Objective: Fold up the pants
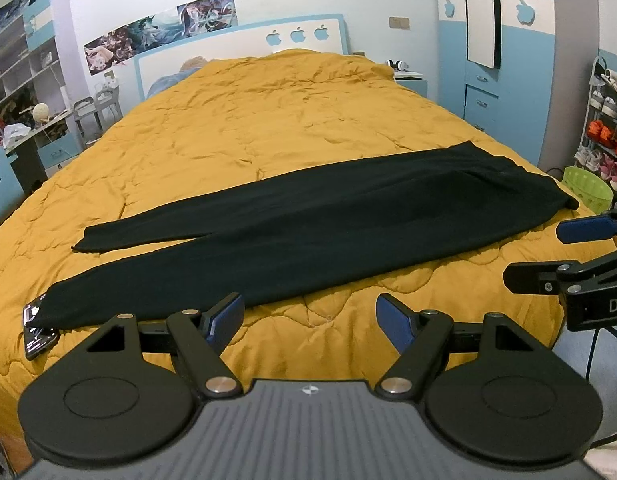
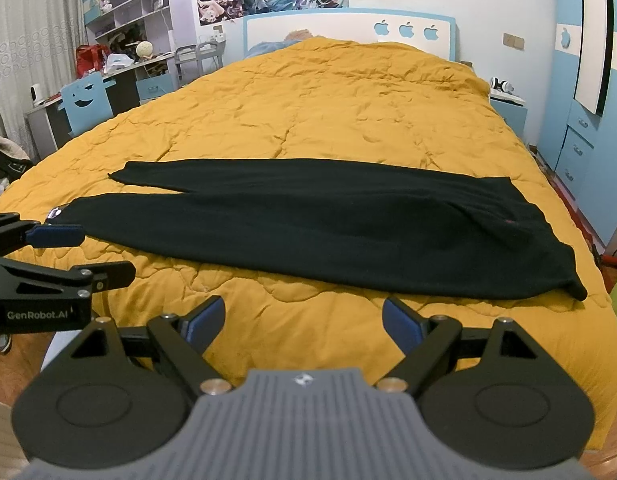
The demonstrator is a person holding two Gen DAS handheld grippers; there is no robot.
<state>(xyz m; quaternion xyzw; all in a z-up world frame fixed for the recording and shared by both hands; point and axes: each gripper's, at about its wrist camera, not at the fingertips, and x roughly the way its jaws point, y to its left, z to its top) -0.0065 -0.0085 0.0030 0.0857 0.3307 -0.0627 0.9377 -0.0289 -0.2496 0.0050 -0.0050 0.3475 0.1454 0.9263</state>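
Presently listed: one pair of black pants (image 1: pixel 308 236), laid flat across the near part of a bed under a mustard-yellow quilt (image 1: pixel 268 120); waistband toward the right edge, two legs running left and slightly parted at the cuffs. Nearer cuff overlaps a dark phone (image 1: pixel 36 330) at the bed's left corner. Left tongs (image 1: pixel 310 318): spread wide, holding nothing, poised over bare quilt just short of the pants. Right tongs (image 2: pixel 304 316): likewise wide and empty, near the pants' front edge. Green basket (image 1: pixel 586 192) beside the bed; blue-and-white headboard (image 2: pixel 348 30) beyond.
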